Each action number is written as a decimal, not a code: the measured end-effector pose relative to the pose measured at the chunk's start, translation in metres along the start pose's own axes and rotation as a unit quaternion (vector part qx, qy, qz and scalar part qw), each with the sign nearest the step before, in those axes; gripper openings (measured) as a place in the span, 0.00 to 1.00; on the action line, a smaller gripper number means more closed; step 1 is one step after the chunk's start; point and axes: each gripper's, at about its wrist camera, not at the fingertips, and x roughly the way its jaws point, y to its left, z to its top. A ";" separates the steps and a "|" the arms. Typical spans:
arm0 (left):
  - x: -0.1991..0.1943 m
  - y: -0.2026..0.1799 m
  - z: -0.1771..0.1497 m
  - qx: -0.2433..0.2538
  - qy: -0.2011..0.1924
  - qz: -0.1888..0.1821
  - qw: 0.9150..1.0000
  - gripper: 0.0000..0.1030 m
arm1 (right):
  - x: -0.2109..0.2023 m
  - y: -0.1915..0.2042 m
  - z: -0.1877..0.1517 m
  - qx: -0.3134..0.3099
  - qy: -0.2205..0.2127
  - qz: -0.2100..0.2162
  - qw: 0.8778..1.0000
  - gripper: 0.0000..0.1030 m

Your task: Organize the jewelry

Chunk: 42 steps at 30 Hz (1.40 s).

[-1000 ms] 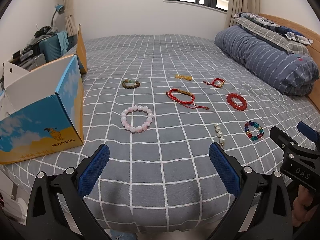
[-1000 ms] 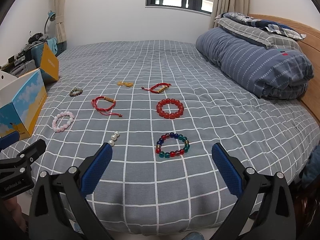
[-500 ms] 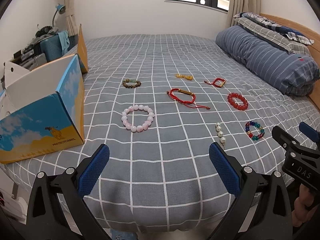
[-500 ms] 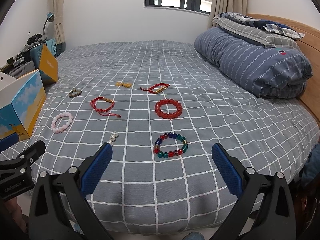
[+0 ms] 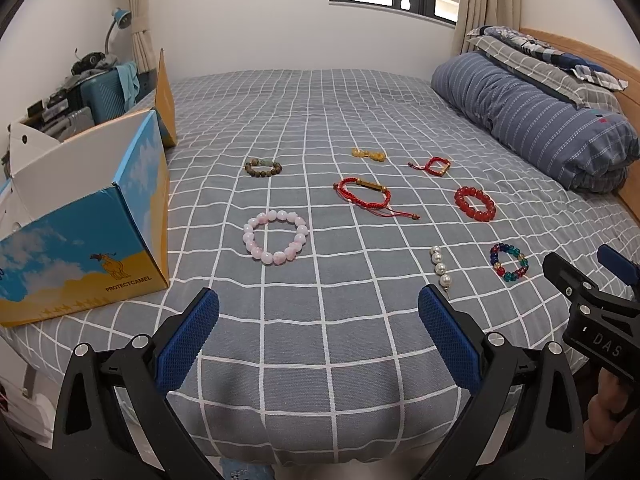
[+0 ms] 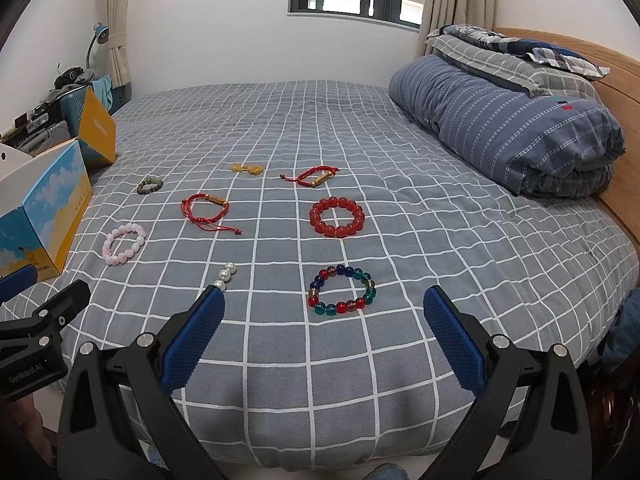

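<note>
I'm holding my left tongs [image 5: 318, 334] and right tongs [image 6: 323, 334] wide open and empty, hovering over the grey checked bed [image 6: 420, 208], multicoloured glass bead bracelet [image 6: 341, 290] lying at 12 o'clock of the right tongs, pink bead bracelet [image 5: 275, 237] at 11 o'clock of the left.

bed [image 5: 320, 360] – grey checked cover | bracelets [image 5: 275, 236] scattered | box [image 5: 84, 240] – left edge

I count four beaded bracelets [image 5: 275, 237], two red cord bracelets [image 5: 365, 194] and one pearl strand [image 5: 440, 267]. I also see one small amber piece [image 5: 368, 154] and one open box [image 5: 86, 216].

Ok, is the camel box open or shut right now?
Open. The camel box has its flaps standing up and its white inside wall showing; what it holds cannot be seen.
</note>
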 end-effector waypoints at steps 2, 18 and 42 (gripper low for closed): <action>0.000 0.000 0.000 0.000 0.000 -0.001 1.000 0.95 | 0.000 0.000 0.000 0.000 0.000 0.000 1.000 0.93; 0.001 0.000 0.000 -0.001 -0.001 0.001 1.000 0.95 | 0.000 0.000 0.001 0.003 -0.001 0.000 1.000 0.93; 0.001 0.004 0.060 0.000 0.014 0.008 1.000 0.95 | -0.003 0.003 0.061 0.011 -0.004 0.002 1.000 0.93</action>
